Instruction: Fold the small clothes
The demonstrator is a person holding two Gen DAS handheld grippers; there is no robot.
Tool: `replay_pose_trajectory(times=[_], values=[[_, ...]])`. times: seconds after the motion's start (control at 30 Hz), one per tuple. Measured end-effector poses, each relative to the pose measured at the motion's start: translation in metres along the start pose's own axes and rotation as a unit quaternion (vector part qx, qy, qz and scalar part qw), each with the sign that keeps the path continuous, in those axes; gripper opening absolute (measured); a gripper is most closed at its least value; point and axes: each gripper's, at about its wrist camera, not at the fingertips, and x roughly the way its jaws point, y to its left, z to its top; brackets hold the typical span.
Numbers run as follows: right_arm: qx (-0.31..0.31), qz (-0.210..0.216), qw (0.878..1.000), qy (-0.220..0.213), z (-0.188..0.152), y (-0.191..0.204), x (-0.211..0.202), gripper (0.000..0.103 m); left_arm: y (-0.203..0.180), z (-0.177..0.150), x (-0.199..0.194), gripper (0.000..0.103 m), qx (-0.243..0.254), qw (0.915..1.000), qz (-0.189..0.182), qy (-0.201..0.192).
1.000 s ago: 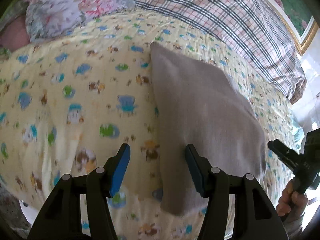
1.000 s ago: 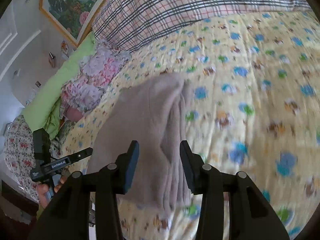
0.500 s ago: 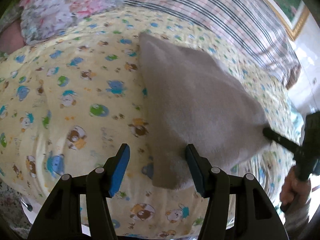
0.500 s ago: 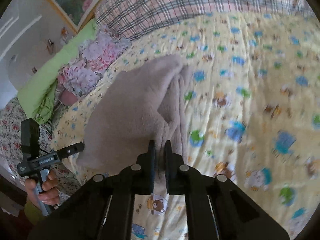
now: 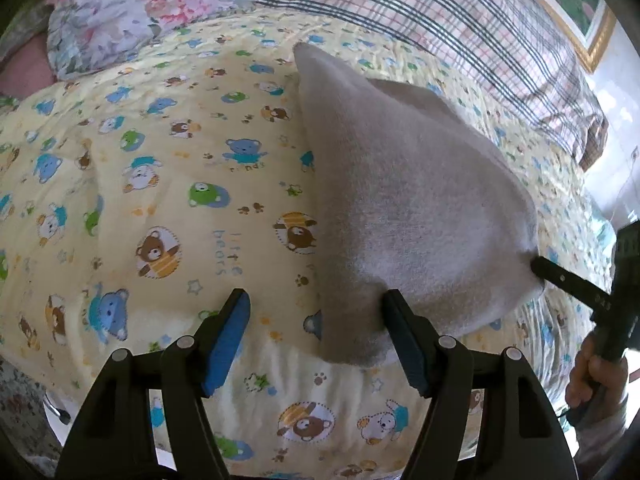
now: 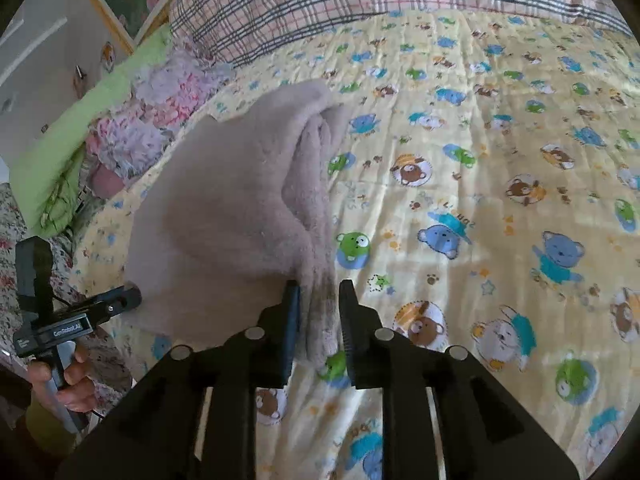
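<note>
Lifted since a second ago, the garment [image 5: 404,208] rises off the bed's [image 5: 160,200] near edge, pinched in the right gripper [image 6: 319,312]. Left gripper [image 5: 316,332] gapes wide, one finger under the cloth. Thick bunched layers could slip free mid-fold.

Garment [image 5: 404,200]: beige-grey fleece, folded over into layers, thick bunched edge at one side [image 6: 316,216]. Lies on the bed, one corner raised clear of the surface.
</note>
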Motion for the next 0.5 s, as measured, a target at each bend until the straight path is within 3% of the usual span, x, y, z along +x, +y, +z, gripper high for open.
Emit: replay_pose_trajectory(times=[0.17, 0.5], values=[[0.012, 0.002, 1.0, -0.014, -0.008, 0.001, -0.017, 0.022, 0.009, -0.005, -0.009, 0.07, -0.025, 0.9997, -0.003, -0.007], [0.012, 0.02, 0.999, -0.03, -0.024, 0.014, -0.041, 0.024, -0.001, -0.026, -0.032, 0.069, -0.008, 0.9995, 0.004, -0.029]])
